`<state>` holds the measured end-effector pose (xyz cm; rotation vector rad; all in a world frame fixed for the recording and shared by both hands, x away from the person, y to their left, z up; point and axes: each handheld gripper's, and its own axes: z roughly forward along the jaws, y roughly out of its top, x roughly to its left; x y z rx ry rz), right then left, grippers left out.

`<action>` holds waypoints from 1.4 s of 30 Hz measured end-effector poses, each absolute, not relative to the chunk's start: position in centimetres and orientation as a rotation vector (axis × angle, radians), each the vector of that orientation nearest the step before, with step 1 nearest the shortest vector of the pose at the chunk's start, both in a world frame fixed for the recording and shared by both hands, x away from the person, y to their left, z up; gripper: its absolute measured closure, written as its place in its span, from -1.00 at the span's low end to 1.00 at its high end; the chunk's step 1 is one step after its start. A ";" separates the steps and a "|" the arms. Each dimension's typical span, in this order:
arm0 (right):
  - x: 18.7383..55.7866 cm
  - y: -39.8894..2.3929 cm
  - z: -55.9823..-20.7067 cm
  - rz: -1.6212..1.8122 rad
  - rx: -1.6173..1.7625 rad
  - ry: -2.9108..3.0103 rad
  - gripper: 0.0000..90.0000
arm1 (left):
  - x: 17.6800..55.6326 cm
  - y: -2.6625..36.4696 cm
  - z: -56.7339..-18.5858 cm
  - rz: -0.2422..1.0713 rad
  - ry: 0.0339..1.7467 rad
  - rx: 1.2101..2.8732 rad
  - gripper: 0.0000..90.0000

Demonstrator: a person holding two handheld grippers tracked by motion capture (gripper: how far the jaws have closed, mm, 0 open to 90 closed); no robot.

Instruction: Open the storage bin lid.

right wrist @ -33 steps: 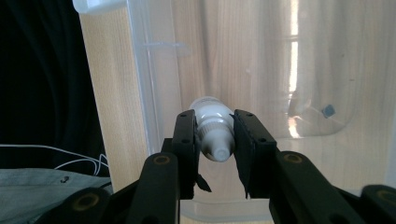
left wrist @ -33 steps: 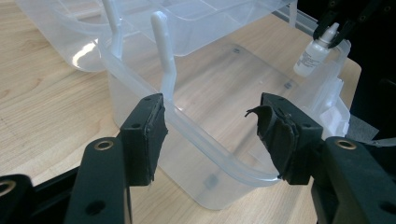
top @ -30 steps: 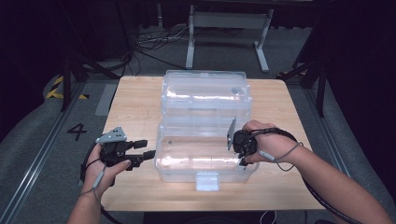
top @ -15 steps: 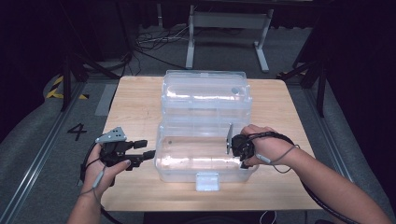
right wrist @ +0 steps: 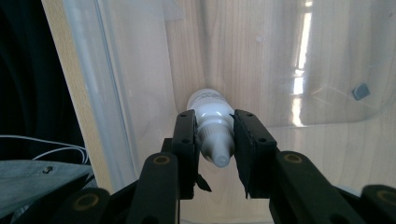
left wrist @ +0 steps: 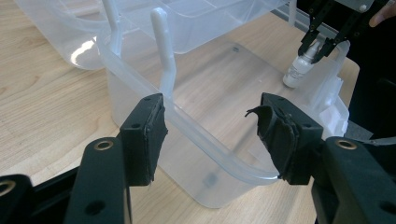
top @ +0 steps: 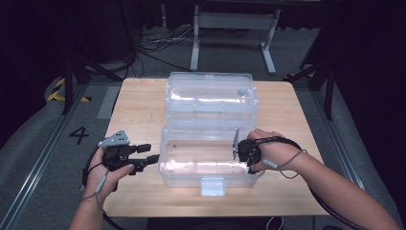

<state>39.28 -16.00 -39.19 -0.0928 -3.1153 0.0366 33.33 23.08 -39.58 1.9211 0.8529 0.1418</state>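
A: So, the wooden table (top: 139,103) carries a clear plastic storage box (top: 210,165) with its lid (top: 208,98) swung open behind it. Where's the bottle?

B: Inside the box, at its right end. The right gripper (right wrist: 215,140) reaches down into it, jaws pinching a small white dropper bottle (right wrist: 212,119) around the neck, base at or just above the box floor; I can't tell whether it touches.

A: And the other one?

B: The left gripper (left wrist: 208,135) hangs just outside the left end wall, jaws spread wide, the rim (left wrist: 187,123) between them but untouched.

A: What might go wrong?

B: Likely, if released while tilted, the bottle would topple and roll. Withdrawing carelessly could also catch the wall and shove the light box.
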 end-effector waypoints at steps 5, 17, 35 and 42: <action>39.3 -16.1 -39.3 0.043 -0.094 -3.114 0.58 | 33.3 23.1 -39.6 0.137 0.854 1.923 -0.06; 38.8 -16.4 -37.5 -0.032 -0.107 -3.134 0.46 | 33.4 23.0 -39.6 0.143 0.844 1.942 -0.07; 35.6 -15.7 -34.2 -0.212 -0.079 -3.133 0.43 | 34.6 22.2 -38.1 0.260 0.871 1.968 -0.16; 34.9 -14.7 -37.8 -0.216 -0.048 -3.126 0.54 | 35.1 21.5 -37.6 0.308 0.872 1.972 -0.27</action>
